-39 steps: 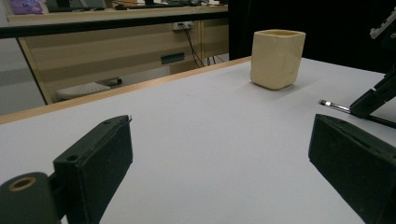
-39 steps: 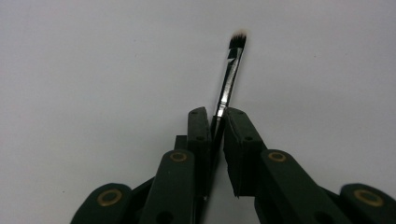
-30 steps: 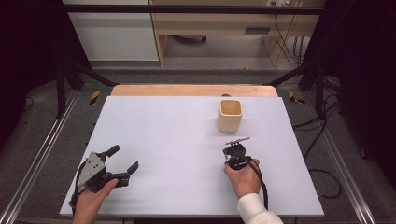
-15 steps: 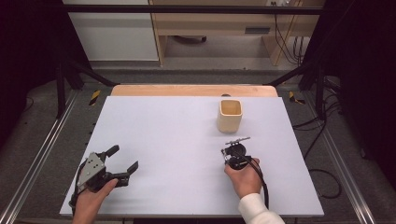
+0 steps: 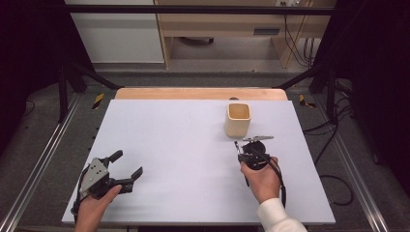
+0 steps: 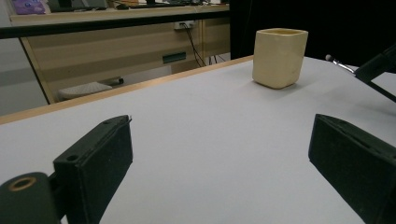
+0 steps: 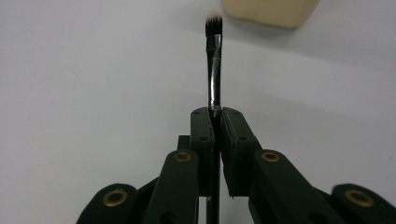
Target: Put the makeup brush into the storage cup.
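A cream square cup stands upright on the white table, right of centre toward the back. Just in front of it my right gripper is shut on a thin black brush with a silver ferrule. In the right gripper view the brush sticks straight out from the closed jaws, its bristle tip just short of the cup. My left gripper rests open at the front left with nothing between its fingers. Its own view looks across the table at the cup.
A wooden strip edges the table's far side. Beyond it are a wooden desk and hanging cables. Metal rails run along both sides of the table. The brush tip shows at the right of the left gripper view.
My right gripper has lifted a little with the brush still held in it, nearer the cup. The left gripper has stayed where it was.
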Action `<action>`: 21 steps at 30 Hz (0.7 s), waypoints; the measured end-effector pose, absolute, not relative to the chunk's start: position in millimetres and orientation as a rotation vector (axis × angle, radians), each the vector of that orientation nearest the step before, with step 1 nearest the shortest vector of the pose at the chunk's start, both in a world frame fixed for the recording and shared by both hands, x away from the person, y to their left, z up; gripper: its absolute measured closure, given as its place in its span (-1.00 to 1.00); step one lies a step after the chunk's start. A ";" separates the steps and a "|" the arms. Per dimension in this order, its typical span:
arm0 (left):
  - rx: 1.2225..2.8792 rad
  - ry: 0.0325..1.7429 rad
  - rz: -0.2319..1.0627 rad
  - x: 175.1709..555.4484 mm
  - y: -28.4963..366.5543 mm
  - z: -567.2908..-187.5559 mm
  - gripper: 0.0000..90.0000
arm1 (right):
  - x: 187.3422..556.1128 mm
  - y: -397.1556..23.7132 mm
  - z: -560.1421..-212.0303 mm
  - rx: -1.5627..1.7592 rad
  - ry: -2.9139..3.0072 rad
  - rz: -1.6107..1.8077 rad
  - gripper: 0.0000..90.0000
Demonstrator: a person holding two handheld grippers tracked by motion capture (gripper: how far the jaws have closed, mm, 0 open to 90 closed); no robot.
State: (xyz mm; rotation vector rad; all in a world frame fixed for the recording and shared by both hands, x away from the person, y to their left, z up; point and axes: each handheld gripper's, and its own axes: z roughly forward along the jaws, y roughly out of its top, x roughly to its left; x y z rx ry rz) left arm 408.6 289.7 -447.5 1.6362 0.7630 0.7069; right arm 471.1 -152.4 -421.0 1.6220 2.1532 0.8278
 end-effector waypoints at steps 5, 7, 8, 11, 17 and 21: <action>1.642 0.761 0.707 408.4 288.5 -447.7 -0.87 | 474.6 -167.3 -416.0 1.631 2.100 0.876 0.86; 1.643 0.761 0.708 408.4 288.4 -447.8 -0.87 | 475.2 -171.6 -415.2 1.640 2.083 0.891 0.86; 1.642 0.761 0.707 408.7 288.4 -448.0 -0.87 | 475.5 -173.5 -414.9 1.635 2.078 0.898 0.86; 1.643 0.763 0.707 409.0 288.7 -448.3 -0.87 | 475.6 -177.6 -412.6 1.627 2.065 0.920 0.86; 1.642 0.762 0.709 408.7 288.8 -448.1 -0.87 | 474.8 -182.4 -407.8 1.610 2.034 0.964 0.86; 1.648 0.759 0.710 409.0 288.3 -448.3 -0.87 | 475.2 -184.7 -404.6 1.592 2.015 0.996 0.86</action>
